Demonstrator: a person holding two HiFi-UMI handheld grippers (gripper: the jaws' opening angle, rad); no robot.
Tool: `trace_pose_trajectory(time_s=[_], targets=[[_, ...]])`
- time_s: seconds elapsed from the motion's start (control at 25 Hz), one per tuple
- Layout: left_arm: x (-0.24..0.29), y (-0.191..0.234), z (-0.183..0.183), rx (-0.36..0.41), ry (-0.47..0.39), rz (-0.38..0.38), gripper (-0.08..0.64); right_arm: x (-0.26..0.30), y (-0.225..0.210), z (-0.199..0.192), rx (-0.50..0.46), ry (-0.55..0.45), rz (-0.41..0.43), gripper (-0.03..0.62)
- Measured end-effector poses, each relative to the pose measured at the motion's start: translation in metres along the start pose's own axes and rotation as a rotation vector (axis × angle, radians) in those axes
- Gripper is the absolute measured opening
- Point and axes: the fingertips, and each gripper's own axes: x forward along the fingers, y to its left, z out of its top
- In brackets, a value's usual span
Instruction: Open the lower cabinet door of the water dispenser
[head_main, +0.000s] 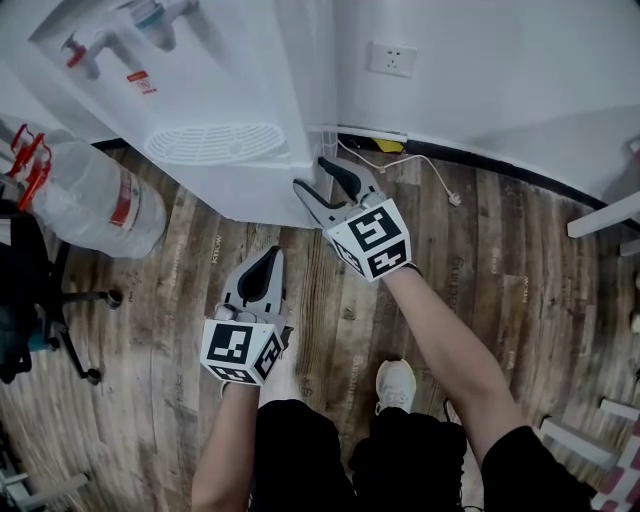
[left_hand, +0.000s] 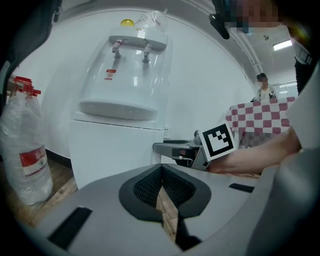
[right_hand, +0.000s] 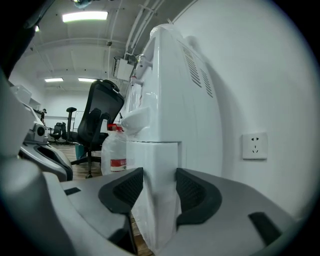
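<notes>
The white water dispenser stands against the wall, its lower cabinet door facing me below the drip tray. My right gripper straddles the door's right front corner, with one black pad on the front face and the other on the side, both touching it. In the left gripper view the right gripper sits at that corner. My left gripper hangs lower over the wood floor, a little short of the door, shut with nothing in it; its pads meet.
A large water bottle lies on the floor left of the dispenser, next to a black office chair. A wall socket and a loose plug on a cable are at the right. My shoe is below.
</notes>
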Motion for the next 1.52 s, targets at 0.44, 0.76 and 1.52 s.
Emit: trace_pose_trajectory(time_s=[0.44,0.76,1.52], targets=[[-0.019,0.007,0.007,0.006,-0.023,0.020,0.014,-0.014,0.016,-0.002,-0.009,0.017,0.008,0.199],[-0.029,0.006,0.004,0.006,-0.027,0.023,0.014,-0.028,0.044,-0.005,-0.023,0.033,0.066,0.196],[-0.058,0.012,0.009,-0.002,-0.072,0.072,0.036,-0.050,0.117,-0.008,-0.071,0.045,0.234,0.187]])
